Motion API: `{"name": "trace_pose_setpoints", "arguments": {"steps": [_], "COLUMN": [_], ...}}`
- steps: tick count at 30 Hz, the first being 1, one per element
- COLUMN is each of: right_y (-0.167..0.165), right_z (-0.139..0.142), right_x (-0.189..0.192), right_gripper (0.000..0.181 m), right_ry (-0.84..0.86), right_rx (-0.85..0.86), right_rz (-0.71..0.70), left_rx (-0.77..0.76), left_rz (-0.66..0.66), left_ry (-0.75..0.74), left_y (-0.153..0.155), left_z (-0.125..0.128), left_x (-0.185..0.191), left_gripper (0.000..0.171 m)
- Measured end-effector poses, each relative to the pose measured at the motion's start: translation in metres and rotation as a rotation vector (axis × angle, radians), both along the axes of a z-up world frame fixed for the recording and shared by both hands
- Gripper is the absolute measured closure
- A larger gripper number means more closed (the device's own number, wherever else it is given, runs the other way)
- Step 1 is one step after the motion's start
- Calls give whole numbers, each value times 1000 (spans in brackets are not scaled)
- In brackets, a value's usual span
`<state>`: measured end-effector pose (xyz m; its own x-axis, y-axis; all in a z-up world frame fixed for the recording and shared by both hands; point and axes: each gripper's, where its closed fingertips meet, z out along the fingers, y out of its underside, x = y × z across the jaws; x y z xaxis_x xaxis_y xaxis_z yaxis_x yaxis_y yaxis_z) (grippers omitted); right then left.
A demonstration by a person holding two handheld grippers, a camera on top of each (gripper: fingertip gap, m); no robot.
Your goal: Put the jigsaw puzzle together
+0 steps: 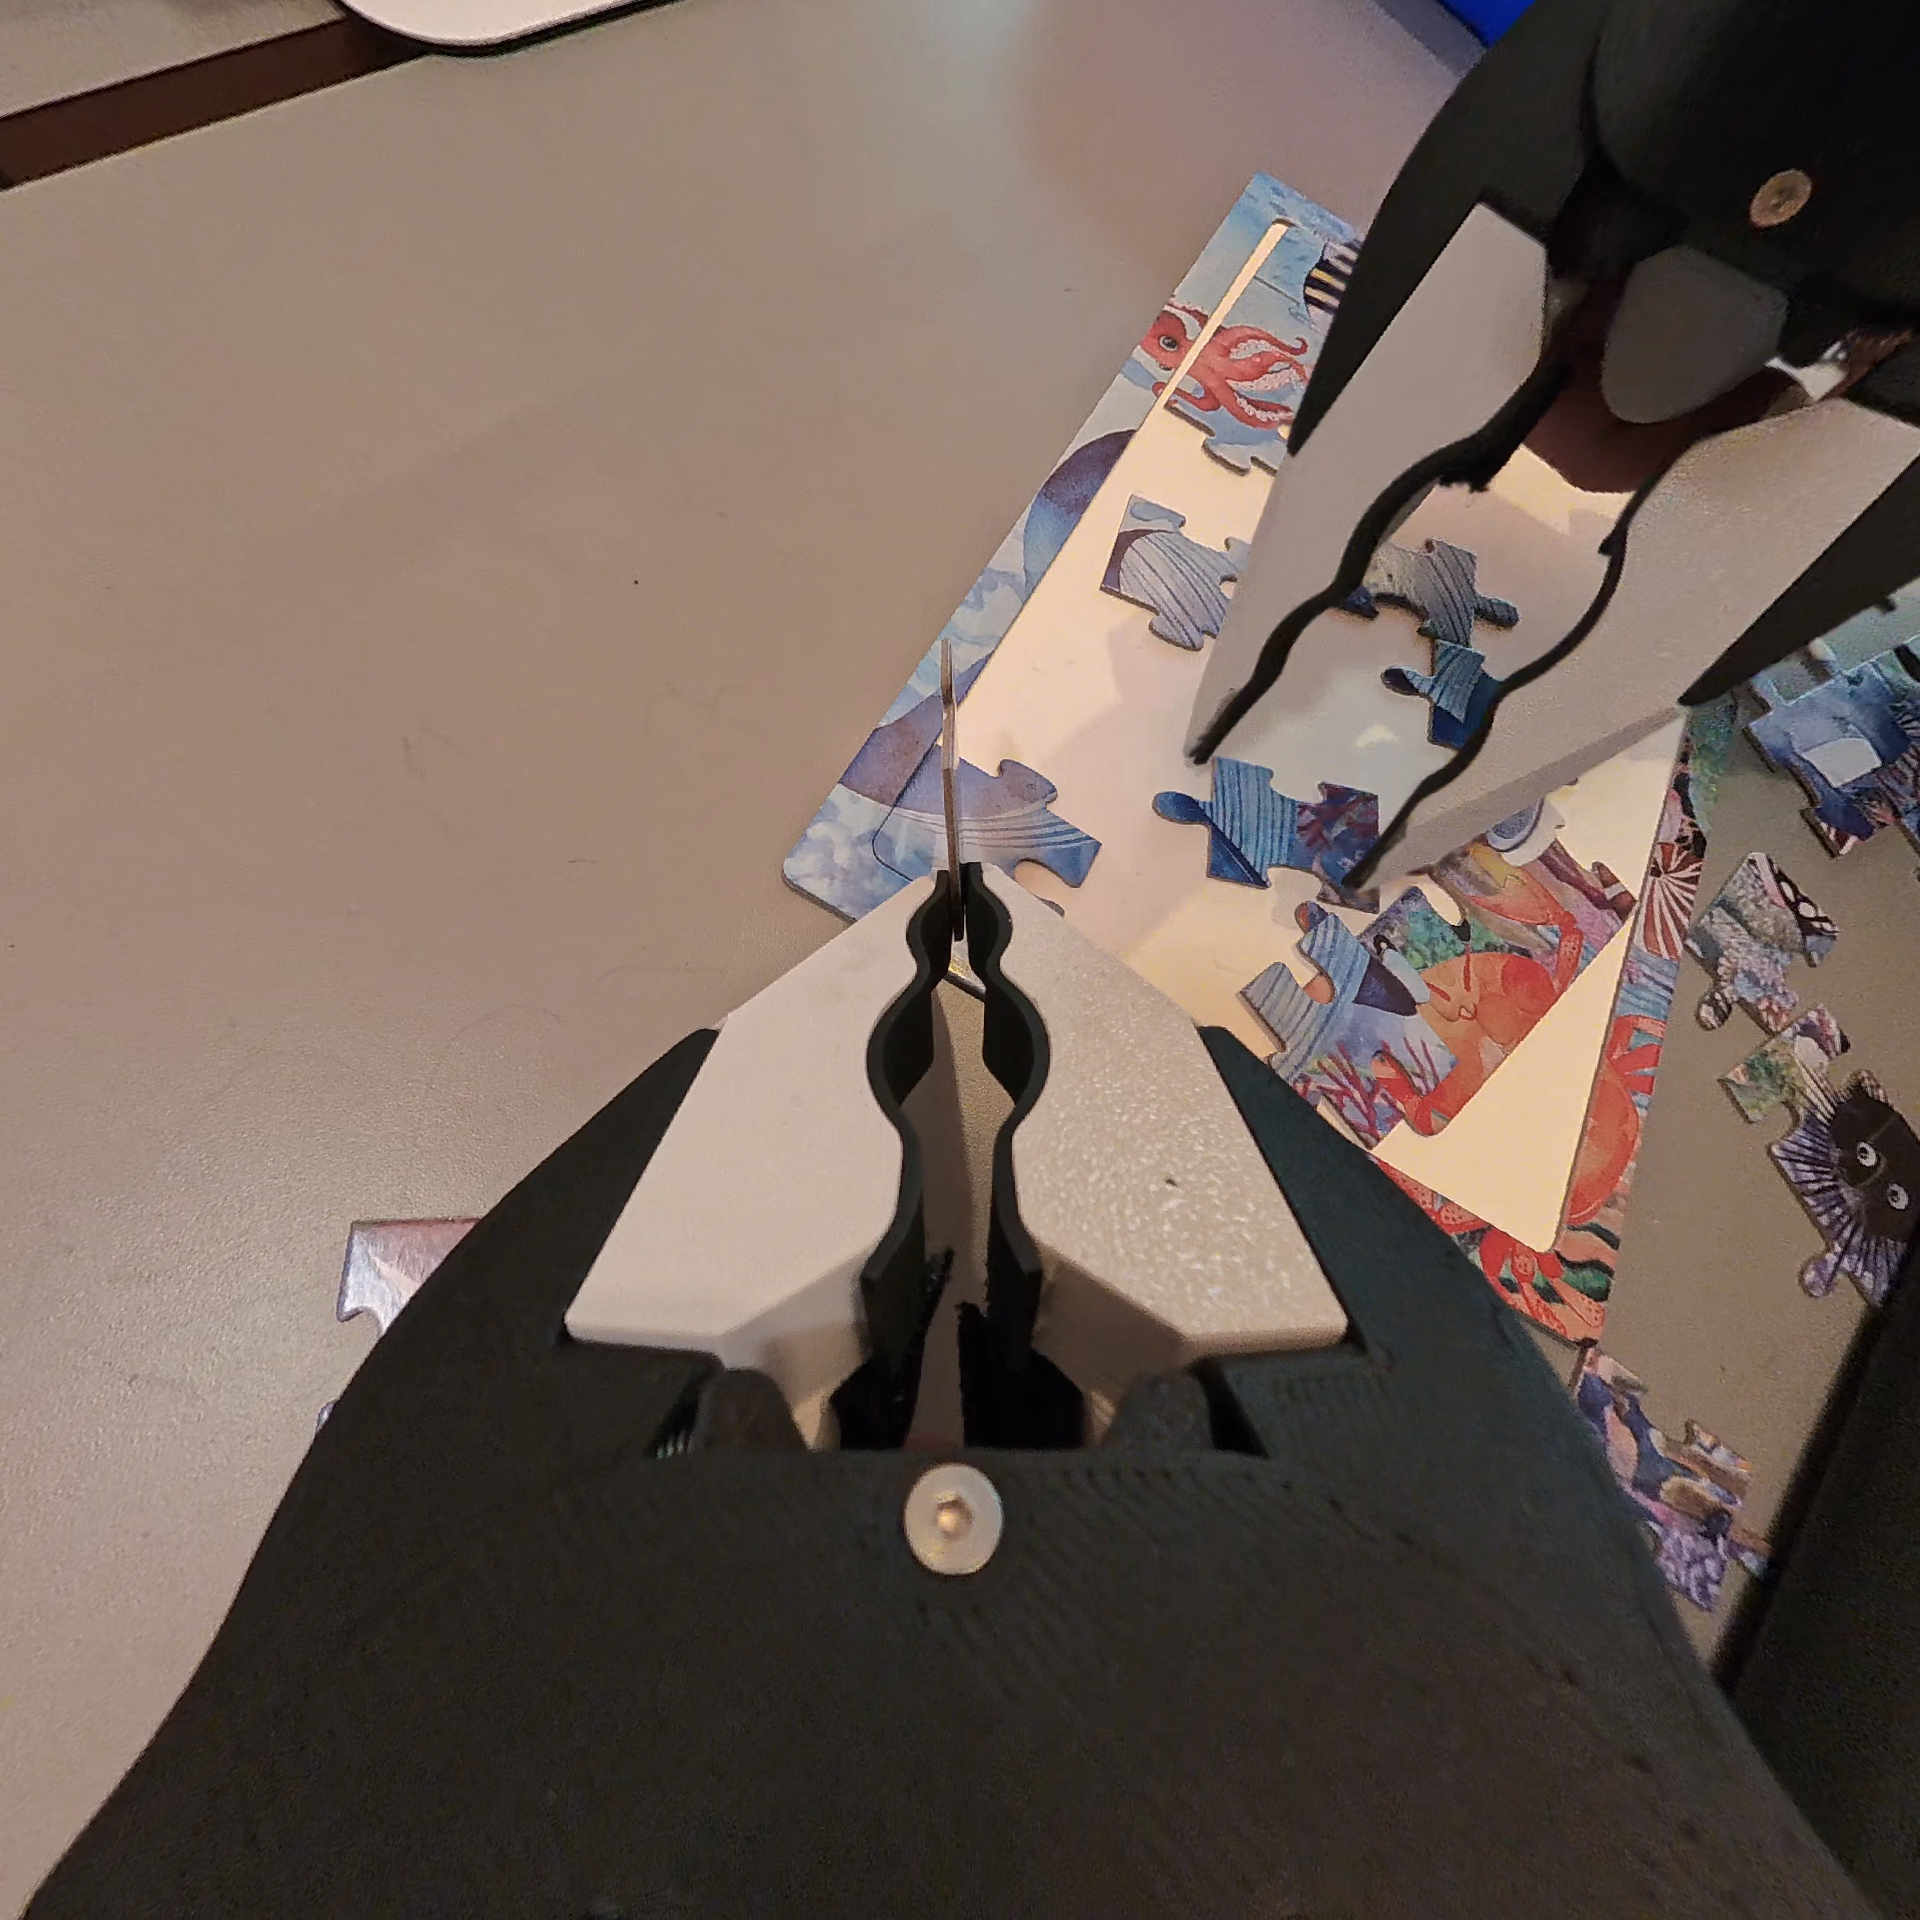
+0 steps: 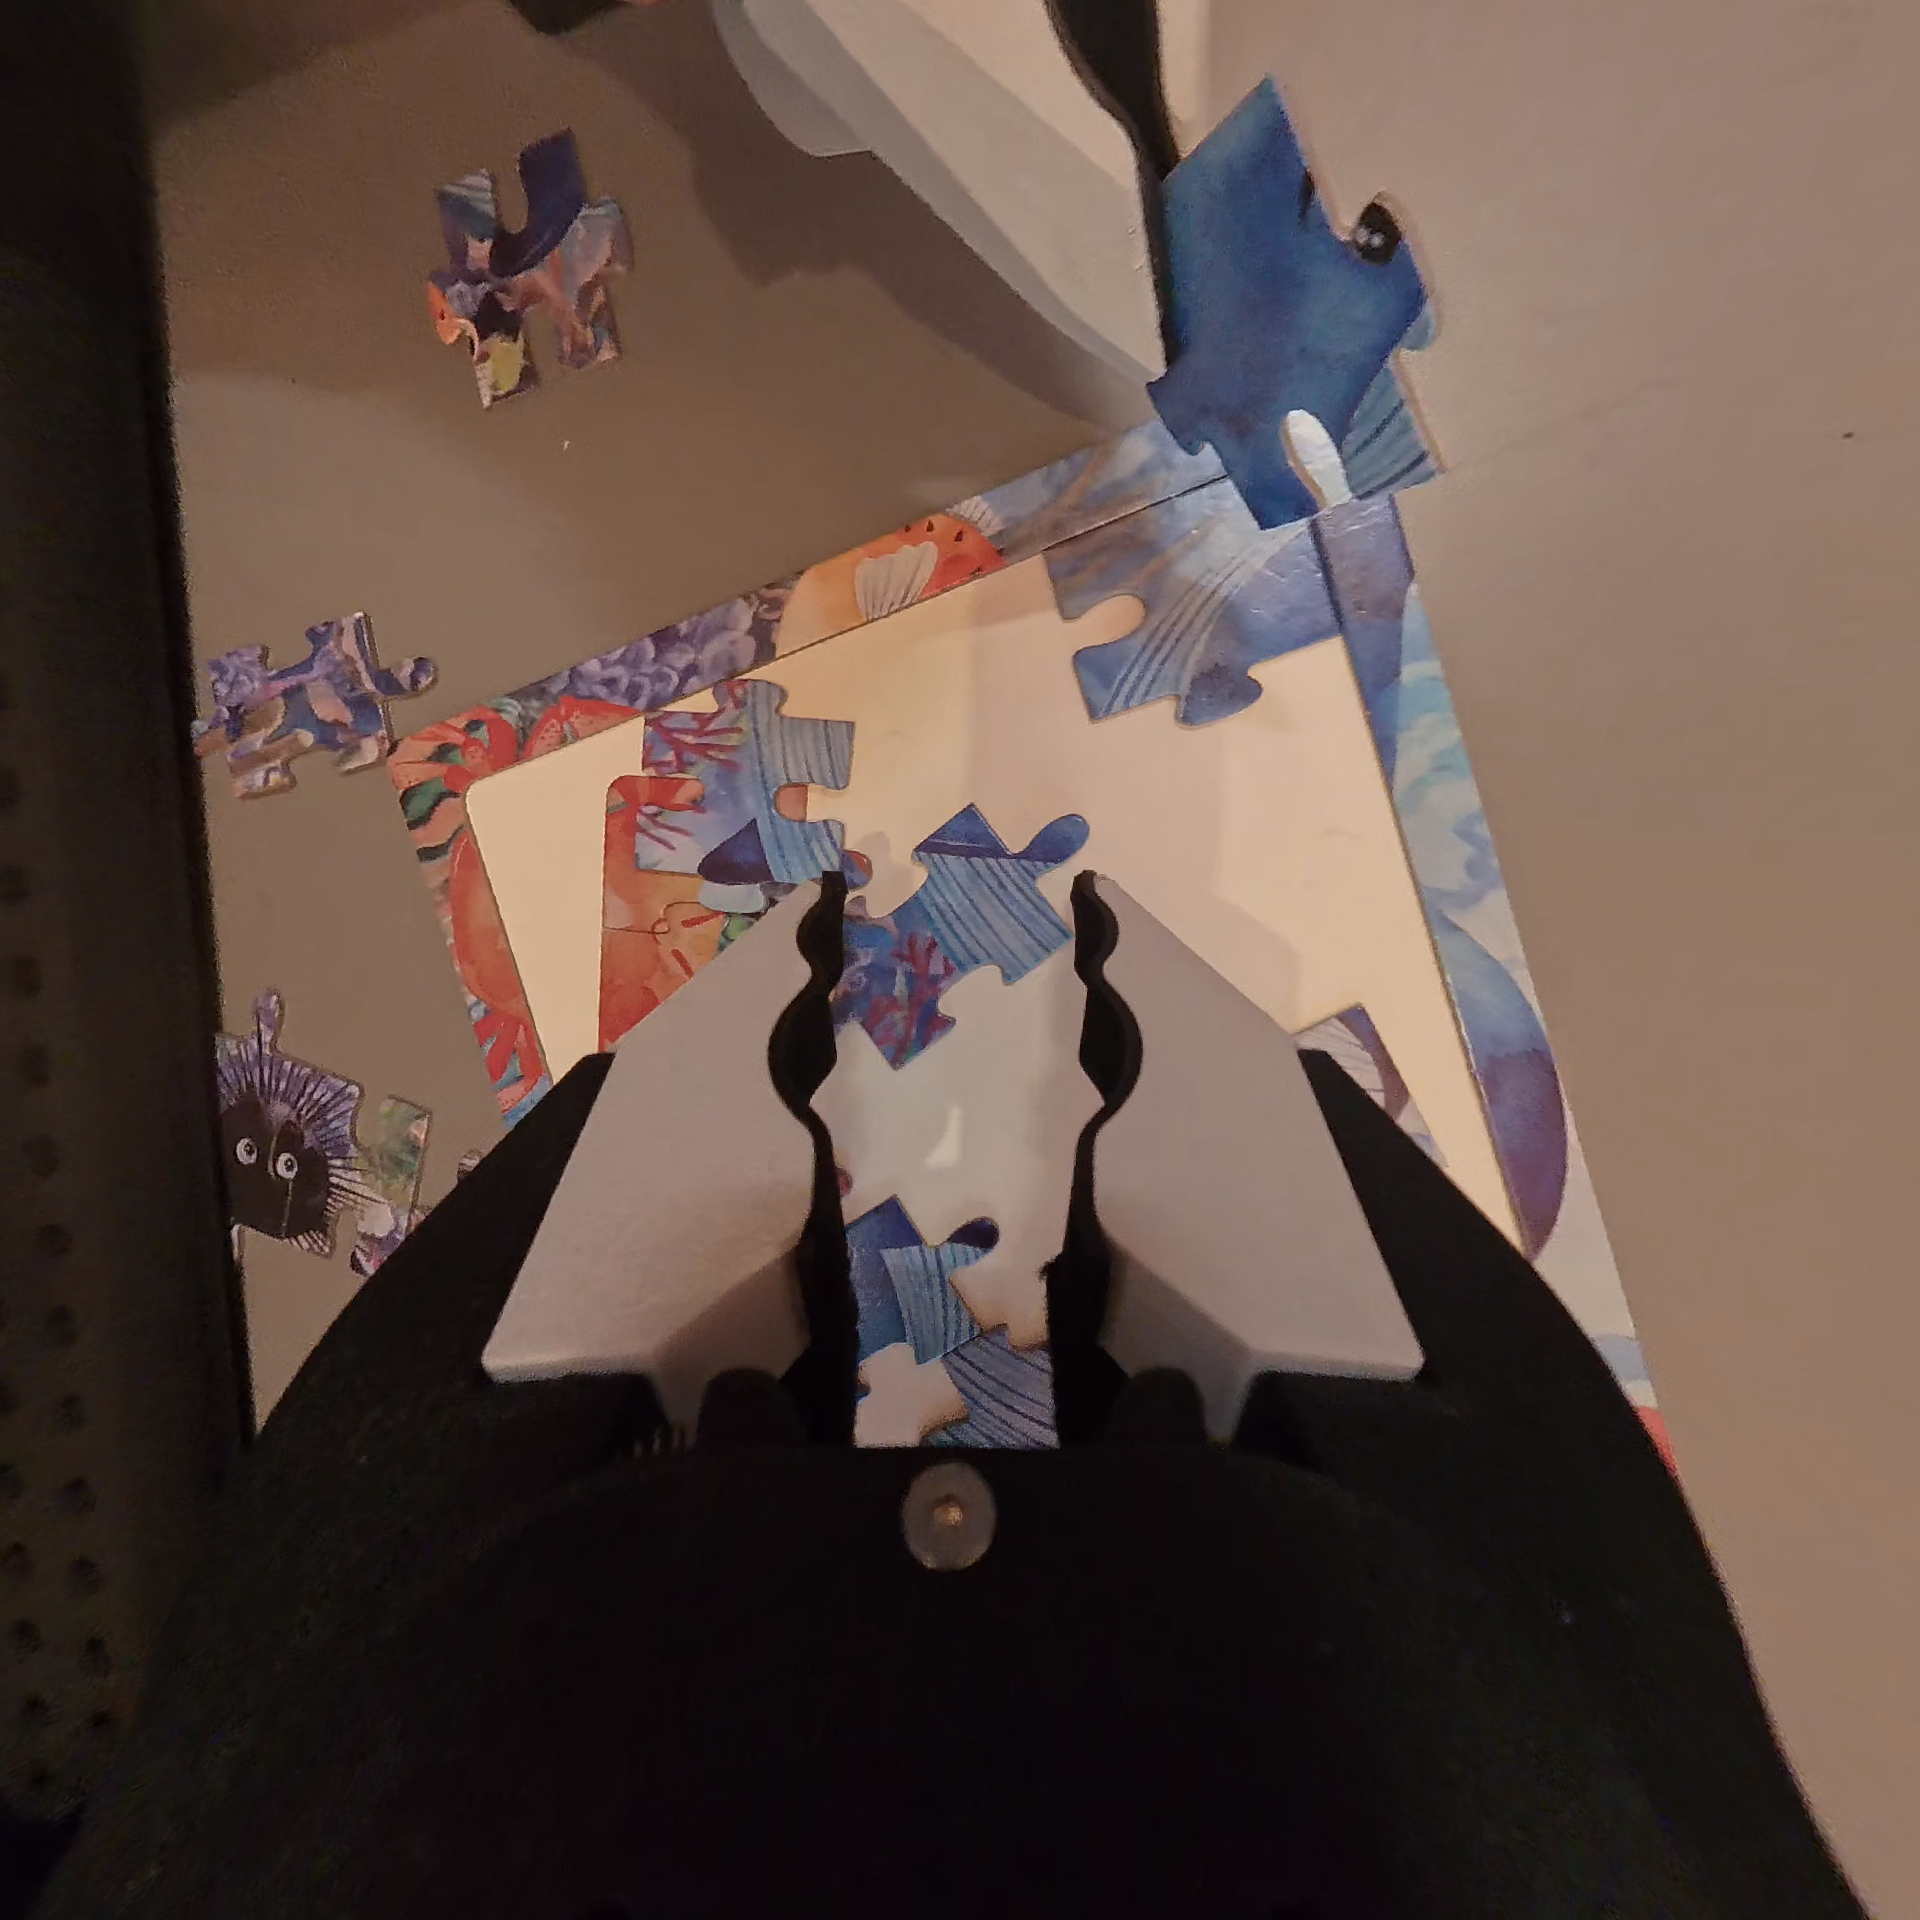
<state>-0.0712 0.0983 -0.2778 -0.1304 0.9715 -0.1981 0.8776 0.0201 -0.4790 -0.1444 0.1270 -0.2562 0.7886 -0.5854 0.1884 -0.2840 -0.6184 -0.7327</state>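
Loose pieces lie at nine o'clock of the puzzle tray (image 2: 1455,790). The right gripper (image 2: 951,894) hovers spread wide over a striped blue piece (image 2: 966,914). At one o'clock, the left gripper (image 1: 958,914) pinches a blue whale piece (image 2: 1288,312) edgewise above the tray's corner.

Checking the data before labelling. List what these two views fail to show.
- Printed face of the held piece: the left wrist view sees it edge-on in the left gripper.
- Near end of the puzzle tray: hidden under the right gripper body in the right wrist view.
- Loose piece on the table: mostly covered by the left gripper.
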Motion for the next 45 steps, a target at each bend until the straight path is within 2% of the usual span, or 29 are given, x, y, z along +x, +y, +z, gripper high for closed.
{"name": "trace_pose_setpoints", "arguments": {"steps": [9,15,17,20,25,30,35,39,44,45], "right_y": [10,-12,-21,-34,-33,-14,-4,-7,-20,-19], "right_z": [-6,-5,-4,-5,-6,1,0,9,-7,-8], "right_x": [-9,-13,-8,5,19,10,16,14,14,13], "right_gripper": [136,134,141,161,163,147,136,128,112,115], "right_ry": [-2,16,1,-38,-88,-39,-108,-94,-85,-69], "right_rx": [58,-16,-58,-103,-102,-62,69,76,70,98], "right_rz": [-63,4,46,126,143,44,10,-73,-206,-231], "left_rx": [-1,-6,-7,-6,-3,-1,12,24,14,10], "left_rz": [0,-3,-5,-7,-11,-16,-2,-5,-44,-51], "left_ry": [2,6,7,5,4,6,-3,-15,0,3], "left_y": [0,0,0,-1,-1,-2,0,-1,-7,-8], "left_z": [-1,-3,-3,-2,-1,-1,4,10,8,7], "left_x": [0,1,2,2,3,4,1,3,10,12], "left_gripper": [171,171,171,171,171,171,171,171,171,171]}}
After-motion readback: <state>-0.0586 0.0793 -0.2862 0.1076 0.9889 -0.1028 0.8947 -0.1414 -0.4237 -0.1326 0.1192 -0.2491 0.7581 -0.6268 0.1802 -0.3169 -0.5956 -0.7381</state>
